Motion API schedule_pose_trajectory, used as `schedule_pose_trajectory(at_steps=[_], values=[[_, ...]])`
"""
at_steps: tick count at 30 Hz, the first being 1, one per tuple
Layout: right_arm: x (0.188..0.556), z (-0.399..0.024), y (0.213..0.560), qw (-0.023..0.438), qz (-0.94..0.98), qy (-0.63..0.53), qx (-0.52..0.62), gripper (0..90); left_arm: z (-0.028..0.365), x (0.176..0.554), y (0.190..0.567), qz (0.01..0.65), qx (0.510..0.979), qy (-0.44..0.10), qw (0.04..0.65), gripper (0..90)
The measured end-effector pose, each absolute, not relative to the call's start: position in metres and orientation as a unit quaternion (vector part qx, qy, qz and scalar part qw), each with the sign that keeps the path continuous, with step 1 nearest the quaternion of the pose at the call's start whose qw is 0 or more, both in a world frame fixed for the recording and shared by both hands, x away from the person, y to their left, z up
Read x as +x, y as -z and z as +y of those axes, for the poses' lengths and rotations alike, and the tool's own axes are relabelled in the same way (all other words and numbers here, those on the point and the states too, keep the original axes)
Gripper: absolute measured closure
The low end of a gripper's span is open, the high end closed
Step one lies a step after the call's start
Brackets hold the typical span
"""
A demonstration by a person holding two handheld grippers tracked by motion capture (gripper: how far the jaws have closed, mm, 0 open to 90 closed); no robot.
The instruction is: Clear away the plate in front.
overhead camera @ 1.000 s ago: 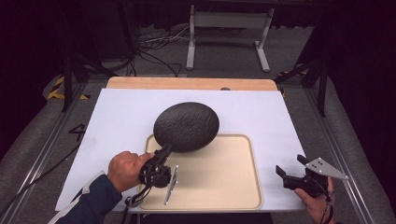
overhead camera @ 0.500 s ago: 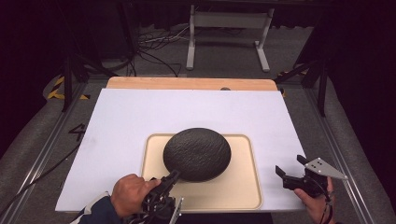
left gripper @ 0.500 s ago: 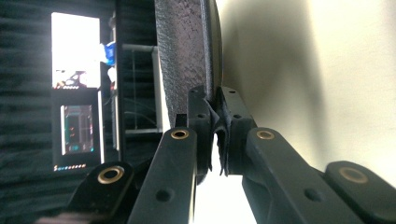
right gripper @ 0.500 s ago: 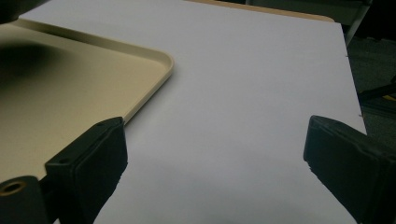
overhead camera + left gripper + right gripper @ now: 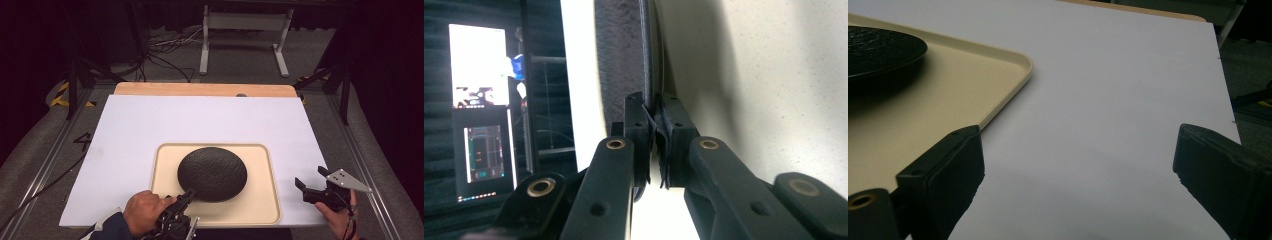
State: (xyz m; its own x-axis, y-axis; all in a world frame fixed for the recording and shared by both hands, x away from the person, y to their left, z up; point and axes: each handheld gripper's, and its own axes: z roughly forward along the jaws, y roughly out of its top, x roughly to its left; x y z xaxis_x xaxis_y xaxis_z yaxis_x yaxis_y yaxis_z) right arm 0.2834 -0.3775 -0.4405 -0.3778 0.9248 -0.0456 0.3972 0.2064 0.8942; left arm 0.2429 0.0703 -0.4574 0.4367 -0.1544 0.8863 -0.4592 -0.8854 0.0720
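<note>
Two grippers work at the near edge of the table. The left gripper [image 5: 189, 194] has its jaws closed tight on the near left rim of a black plate [image 5: 212, 173], and in the left gripper view [image 5: 653, 117] the plate's thin edge [image 5: 621, 55] is pinched between the two pads. The left hand [image 5: 144, 212] wraps the gripper body at the near left corner of the tray.

The plate is round, dark and rough in texture. It sits inside a cream tray [image 5: 260, 205], roughly at its middle, with bare tray floor around it on all sides. Whether the plate rests flat on the tray or is lifted a little off it at the held edge is hard to tell from above; the right gripper view shows a dark shadow under the plate's [image 5: 878, 50] rim.

The tray lies on a white sheet [image 5: 150, 120] that covers most of a wooden board [image 5: 200, 89], toward the sheet's near side.

The right gripper [image 5: 312, 185] is held in the right hand [image 5: 339, 220] off the tray's near right corner, well apart from the plate. Its jaws stand wide apart with nothing between them, and in the right gripper view [image 5: 1078, 170] they frame bare white sheet and the tray's corner [image 5: 1018, 65].
</note>
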Motion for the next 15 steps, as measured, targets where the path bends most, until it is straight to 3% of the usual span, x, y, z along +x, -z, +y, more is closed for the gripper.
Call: schedule_pose_trajectory(at_steps=[15], values=[[0.2836, -0.3783, 0.441, 0.31, 0.712, -0.426, 0.464, 6.8, 0.0669, 0.2497, 0.4604, -0.176, 0.851, -0.46, 0.183, 83.8]])
